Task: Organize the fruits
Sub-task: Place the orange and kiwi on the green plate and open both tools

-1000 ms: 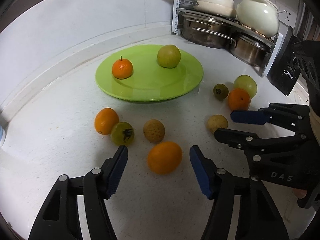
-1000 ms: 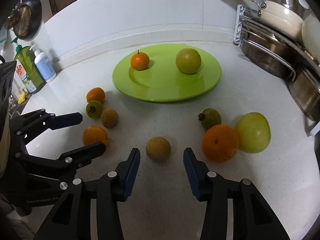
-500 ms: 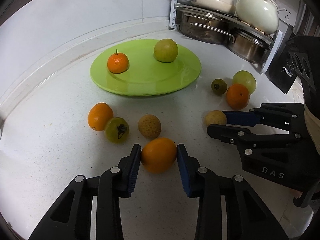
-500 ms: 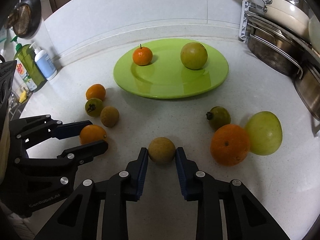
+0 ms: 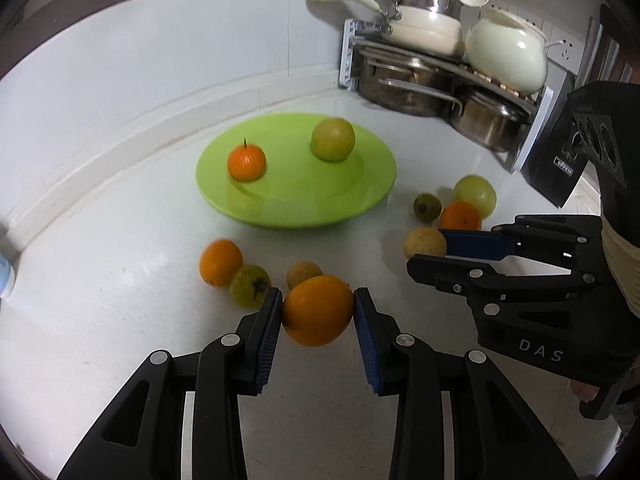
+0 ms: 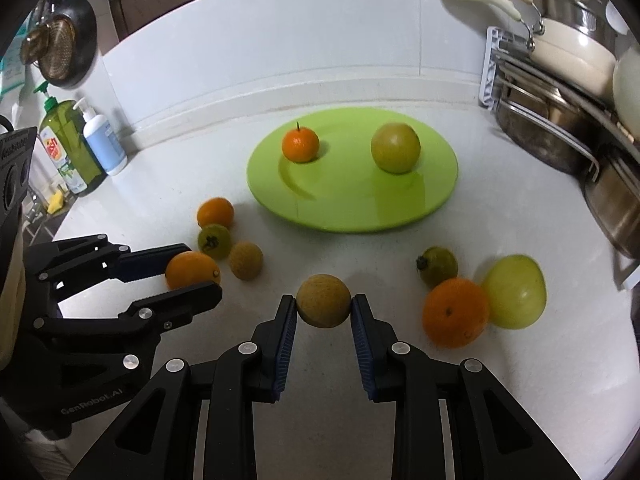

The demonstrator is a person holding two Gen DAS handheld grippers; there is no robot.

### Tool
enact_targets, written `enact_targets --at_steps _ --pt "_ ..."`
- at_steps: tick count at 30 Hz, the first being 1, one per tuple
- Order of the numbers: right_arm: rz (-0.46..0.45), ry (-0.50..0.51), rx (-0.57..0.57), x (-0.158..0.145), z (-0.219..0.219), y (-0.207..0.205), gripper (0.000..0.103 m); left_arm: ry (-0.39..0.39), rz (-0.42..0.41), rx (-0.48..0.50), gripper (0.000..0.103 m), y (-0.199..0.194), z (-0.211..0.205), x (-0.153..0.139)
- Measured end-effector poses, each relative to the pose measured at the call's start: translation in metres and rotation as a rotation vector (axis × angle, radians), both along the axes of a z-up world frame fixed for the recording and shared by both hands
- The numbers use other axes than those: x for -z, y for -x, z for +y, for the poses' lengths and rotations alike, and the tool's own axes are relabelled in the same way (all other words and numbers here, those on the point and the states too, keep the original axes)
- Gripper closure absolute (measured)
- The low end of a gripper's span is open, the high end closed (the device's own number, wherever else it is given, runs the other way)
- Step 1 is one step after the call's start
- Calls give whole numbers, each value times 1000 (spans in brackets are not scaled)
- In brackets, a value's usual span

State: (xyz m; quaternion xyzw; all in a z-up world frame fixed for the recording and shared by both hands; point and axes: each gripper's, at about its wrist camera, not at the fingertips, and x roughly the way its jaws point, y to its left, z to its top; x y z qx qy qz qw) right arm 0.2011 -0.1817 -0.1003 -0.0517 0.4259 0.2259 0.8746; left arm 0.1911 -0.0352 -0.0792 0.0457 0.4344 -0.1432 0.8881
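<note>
My left gripper [image 5: 316,312] is shut on an orange [image 5: 318,310] and holds it just above the counter; it also shows in the right wrist view [image 6: 192,270]. My right gripper [image 6: 323,306] is shut on a small tan round fruit [image 6: 323,300], which also shows in the left wrist view [image 5: 424,243]. A green plate [image 5: 296,208] behind them holds a tangerine [image 5: 247,162] and a green apple [image 5: 333,139]. Loose fruits lie on the white counter on both sides of the grippers.
On the left lie an orange [image 6: 215,212], a small green fruit [image 6: 214,241] and a tan fruit [image 6: 246,260]. On the right lie a green fruit [image 6: 438,266], an orange [image 6: 456,312] and a yellow-green apple [image 6: 516,291]. A pot rack [image 6: 560,128] stands at the right, soap bottles [image 6: 80,144] at the left.
Both grippers closed on their fruits, the left on the orange and the right on the tan fruit, and both have lifted slightly from the counter.
</note>
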Motion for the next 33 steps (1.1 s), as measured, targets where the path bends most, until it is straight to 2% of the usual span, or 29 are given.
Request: enact_targets --at_steps 19,25,33 --pt "-143 -29 13 -58 4 -22 74 -13 -140 21 67 -31 4 -48" --pt "-149 -21 15 -63 9 -39 74 -20 -153 24 67 -52 4 -53" --pt "-118 -14 28 -57 12 -74 74 -16 -117 16 67 -90 7 -45"
